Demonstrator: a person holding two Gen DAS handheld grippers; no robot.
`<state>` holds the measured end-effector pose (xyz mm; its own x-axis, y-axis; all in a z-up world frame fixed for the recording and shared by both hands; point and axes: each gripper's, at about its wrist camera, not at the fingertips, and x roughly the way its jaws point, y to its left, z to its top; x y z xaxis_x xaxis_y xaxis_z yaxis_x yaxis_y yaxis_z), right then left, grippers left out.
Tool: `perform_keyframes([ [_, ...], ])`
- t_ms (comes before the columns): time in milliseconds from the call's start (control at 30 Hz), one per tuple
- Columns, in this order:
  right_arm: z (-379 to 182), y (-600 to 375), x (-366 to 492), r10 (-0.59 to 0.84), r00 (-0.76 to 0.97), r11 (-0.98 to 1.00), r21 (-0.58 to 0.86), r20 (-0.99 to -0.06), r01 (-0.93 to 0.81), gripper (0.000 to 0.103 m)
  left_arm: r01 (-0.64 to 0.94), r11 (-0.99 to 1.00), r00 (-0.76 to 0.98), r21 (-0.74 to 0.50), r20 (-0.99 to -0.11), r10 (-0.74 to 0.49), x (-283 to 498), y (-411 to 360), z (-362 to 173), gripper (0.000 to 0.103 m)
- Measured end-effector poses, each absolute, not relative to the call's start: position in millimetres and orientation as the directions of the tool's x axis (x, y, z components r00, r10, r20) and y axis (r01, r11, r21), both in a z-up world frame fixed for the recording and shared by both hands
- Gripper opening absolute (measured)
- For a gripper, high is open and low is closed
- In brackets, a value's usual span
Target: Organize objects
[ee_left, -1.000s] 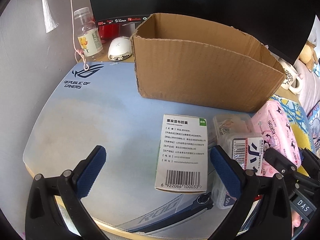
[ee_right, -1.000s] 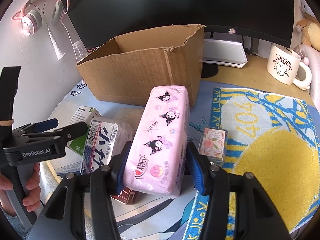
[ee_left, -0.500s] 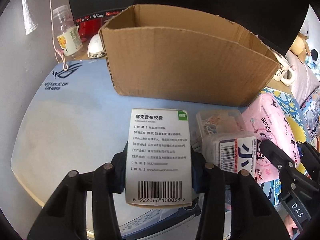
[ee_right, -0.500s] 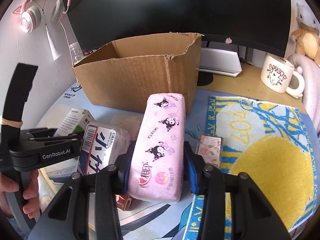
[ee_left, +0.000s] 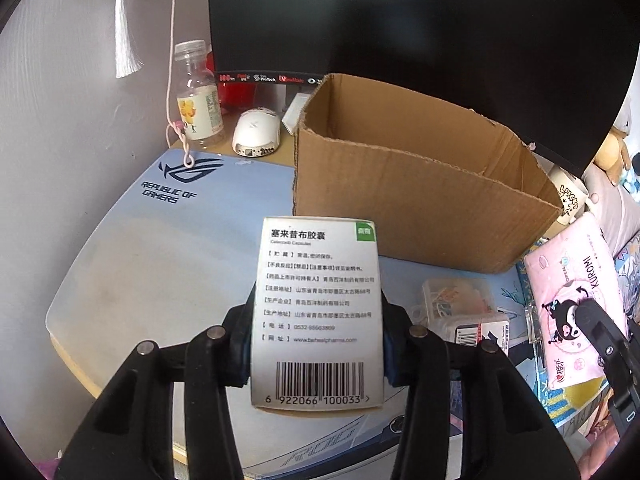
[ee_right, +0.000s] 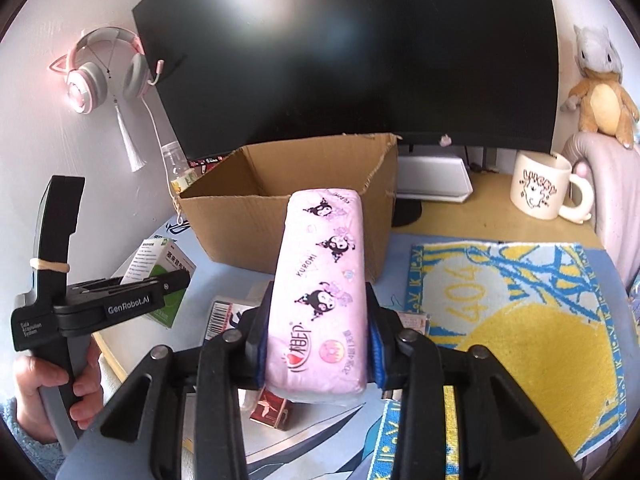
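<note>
Both loads point at the open box (ee_right: 296,200), which stands on the tabletop just beyond them. The left gripper (ee_left: 316,344) clamps the medicine carton (ee_left: 318,312) by its long sides; the right gripper (ee_right: 318,344) squeezes the pink tissue pack (ee_right: 320,280), long axis aimed at the box's right corner. Both are lifted clear.
</note>
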<state>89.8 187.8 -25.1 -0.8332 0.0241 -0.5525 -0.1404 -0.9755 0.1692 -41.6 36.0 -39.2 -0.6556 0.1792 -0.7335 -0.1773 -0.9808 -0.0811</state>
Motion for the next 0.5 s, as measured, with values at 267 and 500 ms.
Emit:
perform_keyframes([
  [267,-19,177,91,0.057,-0.832,-0.980,0.128,-0.552,-0.153,0.040,-0.168,-0.977,-0.675,-0.129,-0.708,0.209,-38,25,-28,0.045],
  [500,-19,188,90,0.036,-0.833,-0.967,0.190,-0.552,-0.168,0.040,-0.181,-0.975,-0.678,-0.131,-0.702,0.220,-36,28,-25,0.045],
])
